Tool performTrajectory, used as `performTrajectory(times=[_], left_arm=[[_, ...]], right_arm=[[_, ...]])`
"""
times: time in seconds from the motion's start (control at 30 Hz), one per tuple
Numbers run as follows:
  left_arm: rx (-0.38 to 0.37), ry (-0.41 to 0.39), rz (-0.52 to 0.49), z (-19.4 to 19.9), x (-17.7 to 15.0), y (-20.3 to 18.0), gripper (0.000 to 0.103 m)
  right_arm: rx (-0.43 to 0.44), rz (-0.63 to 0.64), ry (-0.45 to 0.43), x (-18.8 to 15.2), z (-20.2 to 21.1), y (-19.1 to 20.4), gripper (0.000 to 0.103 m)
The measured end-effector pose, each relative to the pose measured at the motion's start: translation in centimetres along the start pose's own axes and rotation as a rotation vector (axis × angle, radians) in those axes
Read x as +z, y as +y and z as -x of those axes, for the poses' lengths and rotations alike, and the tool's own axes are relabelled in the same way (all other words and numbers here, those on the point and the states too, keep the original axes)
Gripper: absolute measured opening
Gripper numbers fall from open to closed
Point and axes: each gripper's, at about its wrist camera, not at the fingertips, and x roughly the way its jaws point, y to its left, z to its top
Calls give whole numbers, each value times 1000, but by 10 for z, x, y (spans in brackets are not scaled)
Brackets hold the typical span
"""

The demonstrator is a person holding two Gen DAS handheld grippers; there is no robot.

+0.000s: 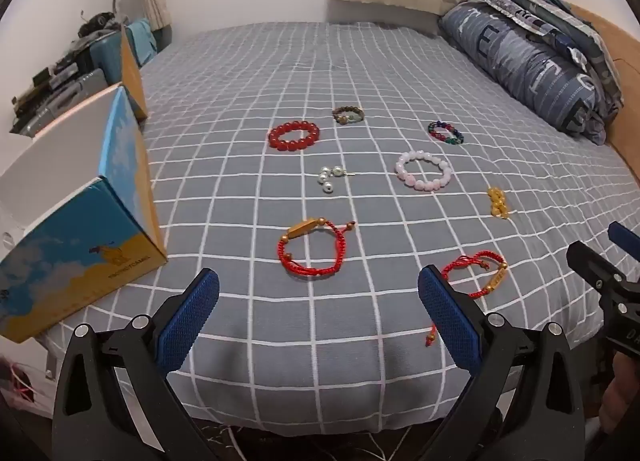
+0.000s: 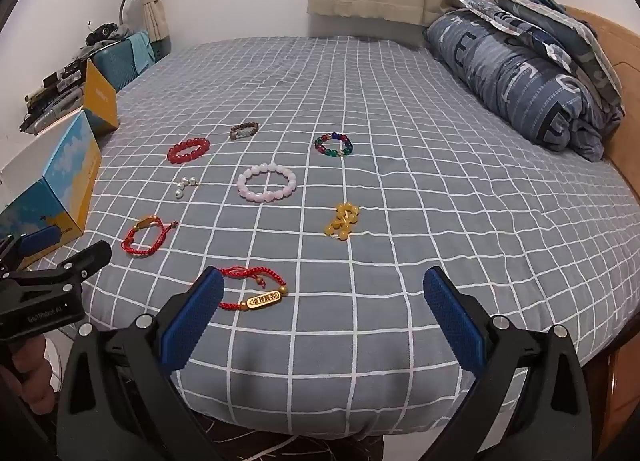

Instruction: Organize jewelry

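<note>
Both my left gripper (image 1: 319, 293) and right gripper (image 2: 324, 289) gape empty over the bed (image 2: 400, 101); the red cord bracelet (image 2: 256, 289) just ahead of the right gripper's left finger may snag the sheet.

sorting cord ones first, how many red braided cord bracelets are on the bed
2. The red braided cord bracelet with a wooden bar lies near the blue box; the red braided cord bracelet with a gold tag lies beside the right claw. None looks hidden.

1. 5 beaded bracelets are counted: red (image 2: 188, 149), brown (image 2: 244, 130), multicoloured (image 2: 333, 145), pink (image 2: 267, 182), yellow (image 2: 343, 221).
2. 2 red cord bracelets (image 2: 146, 236) (image 2: 256, 289) are seen.
3. 1 silver bead cluster (image 2: 185, 185) is seen.
4. 1 blue-and-yellow box (image 2: 60, 185) is seen.
</note>
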Motion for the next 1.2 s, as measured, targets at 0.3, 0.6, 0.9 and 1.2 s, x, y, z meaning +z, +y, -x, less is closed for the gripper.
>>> performTrajectory(times=[0.3,0.6,0.9,1.2], left_arm=[[-48,22,2,7,-2,2,97],[-49,20,-2,3,-2,1,97],[-46,16,-2,5,-1,4,97],[-30,16,-1,5,-3,5,97]], right_arm=[[-4,15,9,3,-7,8,96],[6,9,6,3,-8,9,96],[2,18,-5,6,-7,14,96],[3,14,0,6,-9,14,96]])
